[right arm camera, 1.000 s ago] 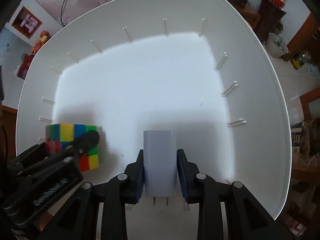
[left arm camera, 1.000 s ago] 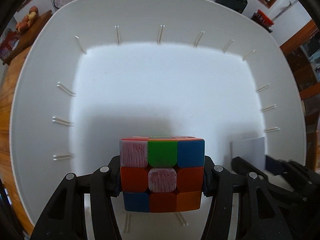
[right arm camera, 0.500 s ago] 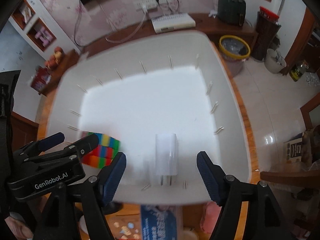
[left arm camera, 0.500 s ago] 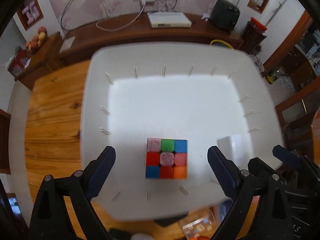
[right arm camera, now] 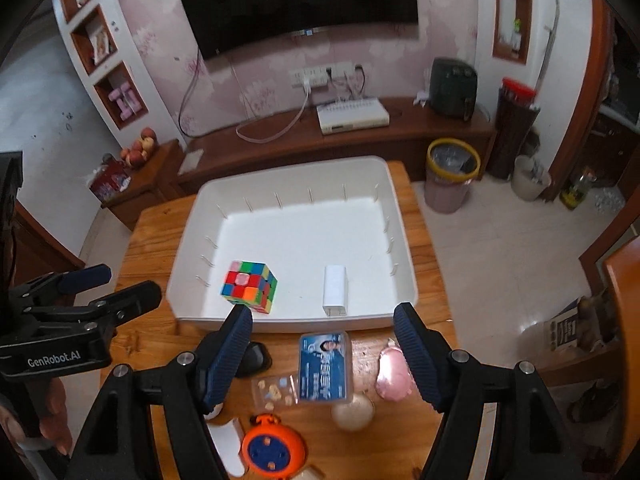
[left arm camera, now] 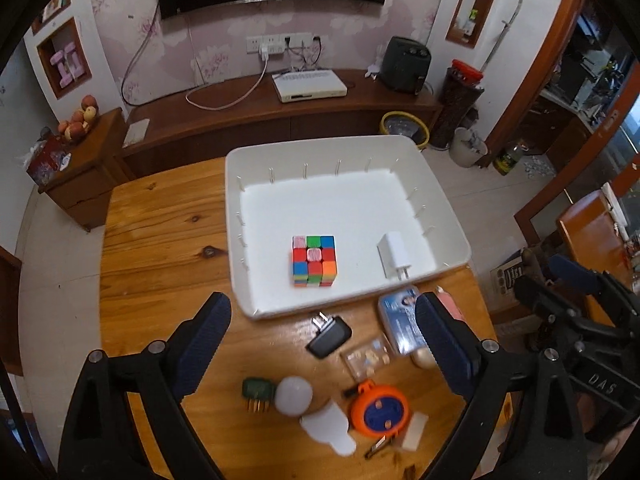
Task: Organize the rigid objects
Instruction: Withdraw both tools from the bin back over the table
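A multicoloured puzzle cube (left arm camera: 314, 261) and a white plug charger (left arm camera: 393, 255) lie in the white tray (left arm camera: 352, 148) on the wooden table; both also show in the right wrist view, the cube (right arm camera: 249, 287) and the charger (right arm camera: 335, 290). My left gripper (left arm camera: 324, 344) is open and empty, high above the table's near part. My right gripper (right arm camera: 322, 354) is open and empty, also raised above the near edge of the tray (right arm camera: 296, 322).
On the table in front of the tray lie a black plug adapter (left arm camera: 329, 335), a blue card box (right arm camera: 326, 366), a clear small case (left arm camera: 368, 356), an orange cable reel (left arm camera: 378, 410), a white bulb (left arm camera: 294, 396), a green plug (left arm camera: 258, 392) and a pink item (right arm camera: 394, 376).
Both grippers let go, the left of the cube and the right of the charger, opened wide and rose back away from the tray. The cube and charger stay in the tray.
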The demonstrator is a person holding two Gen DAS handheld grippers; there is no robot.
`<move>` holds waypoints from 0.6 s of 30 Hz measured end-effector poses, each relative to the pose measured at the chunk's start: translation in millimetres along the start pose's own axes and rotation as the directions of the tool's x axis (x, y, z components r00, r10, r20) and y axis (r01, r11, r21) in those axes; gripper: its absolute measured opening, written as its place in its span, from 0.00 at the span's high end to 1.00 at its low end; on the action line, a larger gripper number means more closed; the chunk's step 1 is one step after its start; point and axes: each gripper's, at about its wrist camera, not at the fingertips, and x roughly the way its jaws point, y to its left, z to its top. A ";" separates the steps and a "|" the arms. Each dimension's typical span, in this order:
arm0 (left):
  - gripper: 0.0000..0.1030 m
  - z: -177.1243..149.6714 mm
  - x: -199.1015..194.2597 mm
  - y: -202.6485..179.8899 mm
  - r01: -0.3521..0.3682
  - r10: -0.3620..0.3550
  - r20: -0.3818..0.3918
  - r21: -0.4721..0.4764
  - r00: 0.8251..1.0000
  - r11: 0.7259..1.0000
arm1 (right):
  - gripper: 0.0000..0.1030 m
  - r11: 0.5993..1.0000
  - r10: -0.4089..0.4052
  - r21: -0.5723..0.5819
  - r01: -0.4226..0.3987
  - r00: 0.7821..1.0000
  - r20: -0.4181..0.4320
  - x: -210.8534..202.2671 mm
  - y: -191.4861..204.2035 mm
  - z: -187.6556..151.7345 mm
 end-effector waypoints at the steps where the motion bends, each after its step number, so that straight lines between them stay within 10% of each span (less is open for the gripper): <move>1: 0.08 -4.4 -9.4 1.2 -0.003 0.003 0.010 0.001 1.000 1.000 | 0.28 1.000 -0.004 -0.005 0.004 1.000 0.012 -9.5 0.9 -3.2; 18: 0.08 -82.9 -78.7 24.2 0.025 -0.023 0.017 -0.108 1.000 0.994 | 0.22 0.997 -0.021 -0.066 0.029 0.994 0.108 -100.4 23.3 -78.6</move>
